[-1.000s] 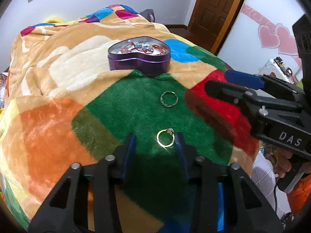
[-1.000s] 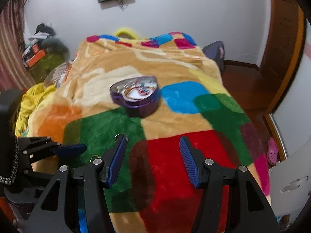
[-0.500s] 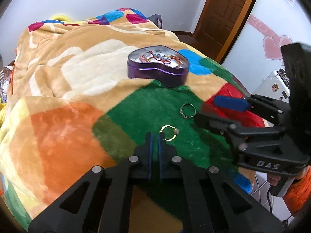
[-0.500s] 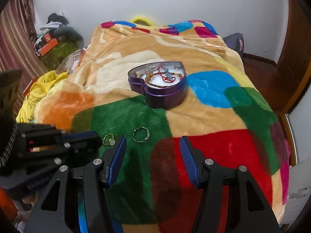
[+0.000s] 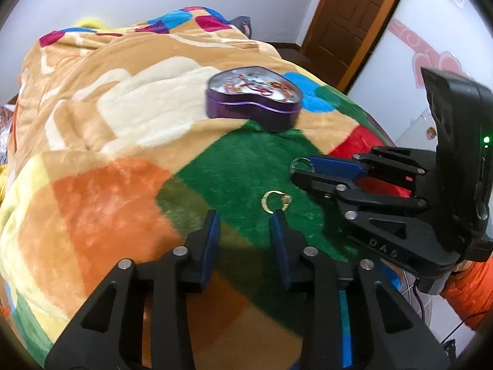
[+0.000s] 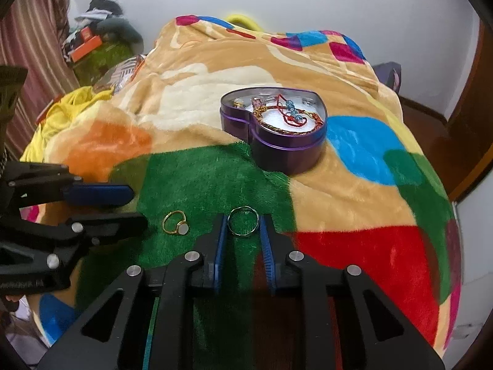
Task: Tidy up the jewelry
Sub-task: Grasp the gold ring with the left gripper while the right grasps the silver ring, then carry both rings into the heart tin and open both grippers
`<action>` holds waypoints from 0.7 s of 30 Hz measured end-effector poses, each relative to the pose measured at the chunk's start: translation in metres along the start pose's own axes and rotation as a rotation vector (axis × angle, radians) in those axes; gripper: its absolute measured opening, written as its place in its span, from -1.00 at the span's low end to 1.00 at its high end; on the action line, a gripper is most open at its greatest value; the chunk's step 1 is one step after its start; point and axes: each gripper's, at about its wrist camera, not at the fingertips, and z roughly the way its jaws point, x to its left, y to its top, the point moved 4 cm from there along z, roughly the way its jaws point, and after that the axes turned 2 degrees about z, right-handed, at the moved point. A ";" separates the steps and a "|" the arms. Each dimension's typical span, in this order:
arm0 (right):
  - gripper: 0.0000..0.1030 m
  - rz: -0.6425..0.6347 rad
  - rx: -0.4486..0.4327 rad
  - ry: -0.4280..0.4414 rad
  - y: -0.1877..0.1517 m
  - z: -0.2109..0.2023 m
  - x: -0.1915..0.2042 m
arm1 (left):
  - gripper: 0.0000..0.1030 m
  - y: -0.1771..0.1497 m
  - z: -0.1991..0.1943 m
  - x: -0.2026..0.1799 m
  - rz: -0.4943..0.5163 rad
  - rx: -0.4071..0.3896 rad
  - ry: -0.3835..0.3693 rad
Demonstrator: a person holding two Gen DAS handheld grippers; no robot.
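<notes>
The right gripper (image 6: 242, 225) has its blue-padded jaws closing around a thin silver-coloured ring (image 6: 243, 225) that lies flat on the green patch of a plush patchwork blanket (image 6: 354, 197); the ring sits between the pads, which stand right at its sides, though a firm pinch cannot be told. The left gripper (image 5: 245, 219) has its jaws opening, part-way apart, with nothing between them. A gold ring with a pale round stone (image 5: 275, 202) lies on the green patch just beyond the tip of one finger, free of both pads.

Farther up the blanket, well apart from both rings, stands an open purple heart-shaped tin (image 6: 277, 141). It has a white lining and holds a tangle of jewelry (image 6: 286, 114): red cord, a gold chain along the wall and blue beads. An orange sleeve (image 5: 468, 289) shows behind the right gripper.
</notes>
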 end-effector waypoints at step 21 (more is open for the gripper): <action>-0.62 0.113 -0.081 0.022 0.012 -0.022 -0.023 | -0.60 0.017 0.012 -0.015 0.023 -0.047 0.002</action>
